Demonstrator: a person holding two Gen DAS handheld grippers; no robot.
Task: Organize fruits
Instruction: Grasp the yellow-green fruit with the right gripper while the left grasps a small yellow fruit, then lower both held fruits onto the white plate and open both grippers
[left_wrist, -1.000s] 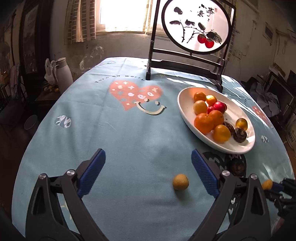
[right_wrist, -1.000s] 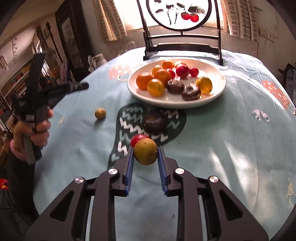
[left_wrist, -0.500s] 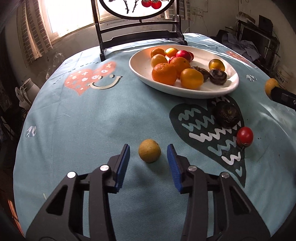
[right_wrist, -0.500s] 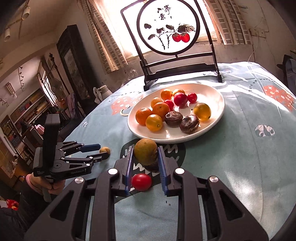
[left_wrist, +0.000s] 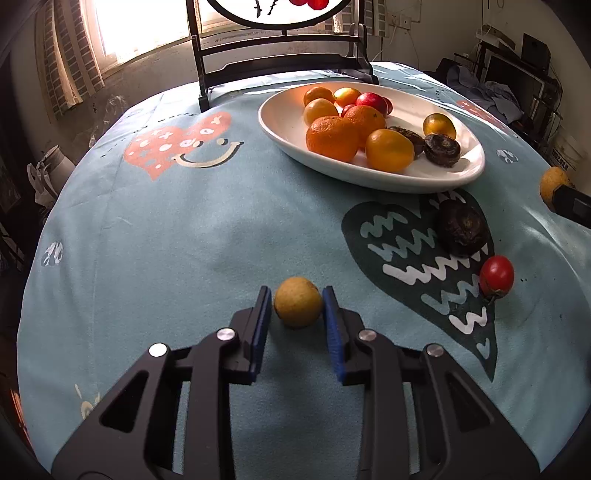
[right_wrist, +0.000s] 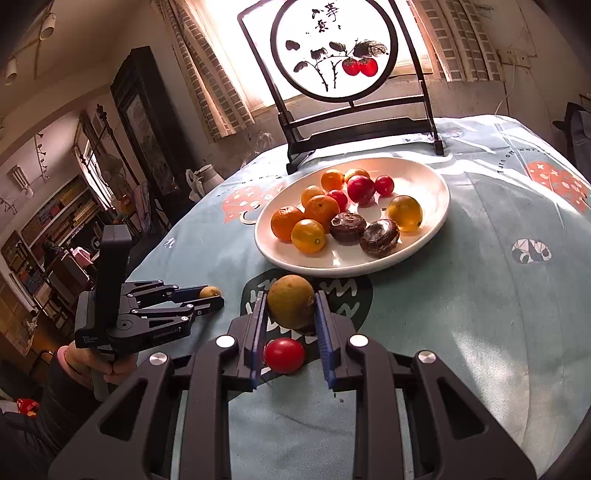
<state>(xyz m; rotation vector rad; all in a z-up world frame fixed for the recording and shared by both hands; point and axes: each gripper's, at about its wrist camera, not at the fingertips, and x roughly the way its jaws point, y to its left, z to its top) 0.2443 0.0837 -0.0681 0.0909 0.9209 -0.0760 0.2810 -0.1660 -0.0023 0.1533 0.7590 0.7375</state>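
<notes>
Surface (left_wrist: 155, 236), draped in a blue printed cloth, is being occupied on its far right by a white plate (left_wrist: 284, 122) heaped with oranges and other fruit. Nearer, a dark wrinkled fruit (left_wrist: 463, 229) and a red cherry tomato (left_wrist: 496, 276) are lying on the cloth. A small yellow fruit (left_wrist: 298, 307), resting on the near cloth, is being pinched by the left hand-held gripper (left_wrist: 297, 314), whose jaws have just been closing onto it. A larger yellow-brown fruit (right_wrist: 291, 306) is being held aloft, clamped tight, by the right hand-held gripper (right_wrist: 290, 325).

I see a round painted screen (right_wrist: 334, 55) in its dark wooden stand beyond a light-blue patterned tablecloth (left_wrist: 166, 236).
</notes>
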